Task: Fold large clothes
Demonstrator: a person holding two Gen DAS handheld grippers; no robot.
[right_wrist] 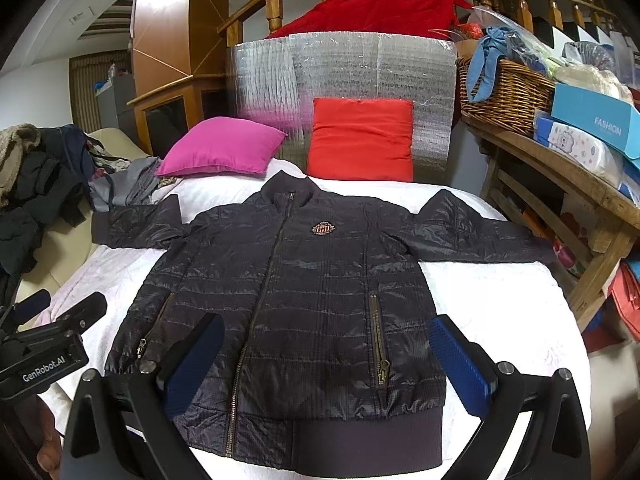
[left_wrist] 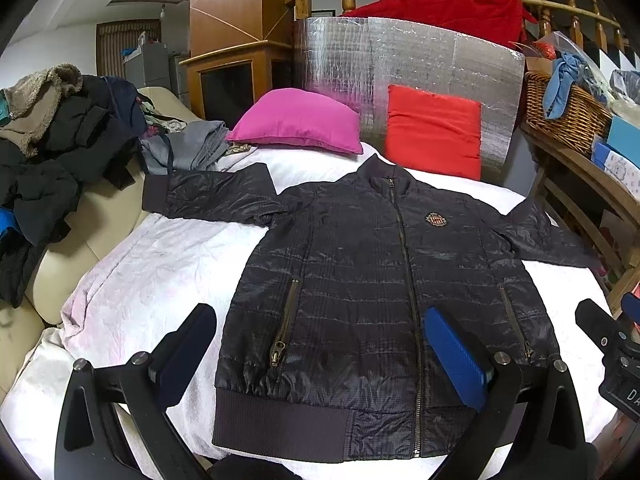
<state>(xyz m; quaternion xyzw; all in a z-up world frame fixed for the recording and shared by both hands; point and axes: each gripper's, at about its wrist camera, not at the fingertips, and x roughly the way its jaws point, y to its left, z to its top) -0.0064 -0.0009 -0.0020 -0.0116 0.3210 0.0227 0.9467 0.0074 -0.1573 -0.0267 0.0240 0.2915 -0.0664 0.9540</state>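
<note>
Both my grippers hang above the near hem of the jacket (left_wrist: 384, 280), jaws spread wide and holding nothing. My left gripper (left_wrist: 324, 356) frames the hem's left half and its pocket zip; my right gripper (right_wrist: 328, 364) frames the right half with the other pocket zip. Neither touches the cloth as far as I can tell.

As I judge it, folding has not begun, so the first step is bringing a sleeve across the chest. I would carry my left gripper forward and outward to the left sleeve (left_wrist: 212, 196), pinch it near the ribbed cuff through one layer only, lift just enough to clear the body, and lay it flat across the front. The same goes for the right sleeve (right_wrist: 480, 232) (its cuff runs toward the bed's far right edge, so I should mind it slipping off). The quilted shell looks slick and puffy, so I expect it to slide and spring back; a firm pinch and a slow lay-down should help.

The jacket is dark, shiny and quilted, zipped shut, front side up on the white bedcover (left_wrist: 152, 272), collar away from me, sleeves spread to both sides, a small crest badge (right_wrist: 323, 229) on the chest.
</note>
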